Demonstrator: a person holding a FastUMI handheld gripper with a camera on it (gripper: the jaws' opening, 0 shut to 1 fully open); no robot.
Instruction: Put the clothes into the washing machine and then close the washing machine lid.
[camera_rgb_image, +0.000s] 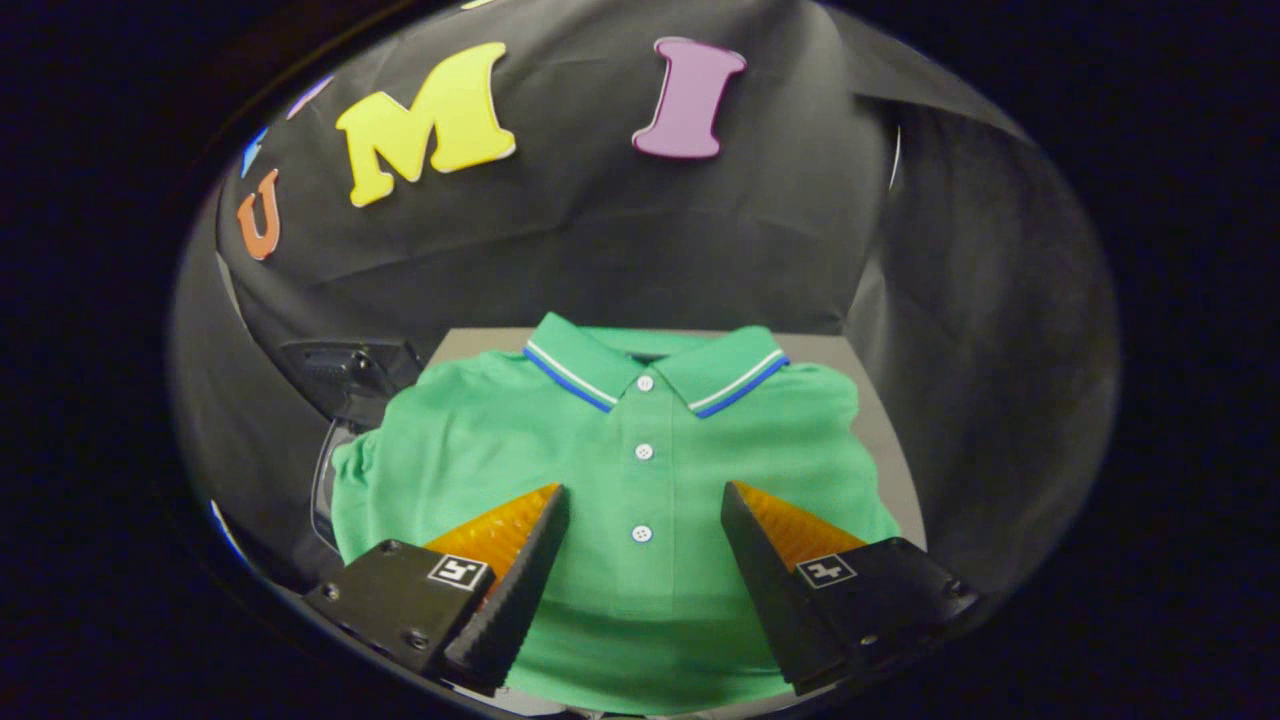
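Gripper view: fingers (645, 520) spread wide (gripping nothing) above folded green polo shirt (640, 470) on grey surface (880, 400).

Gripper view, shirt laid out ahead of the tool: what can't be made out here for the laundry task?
- Green polo shirt: its hem passes below the open tool; whether the fingers touch the fabric is unclear.
- Grey surface: mostly covered by the shirt, so what it belongs to is unclear.
- Dark object left of the shirt: partly hidden by a sleeve, too dim to identify.
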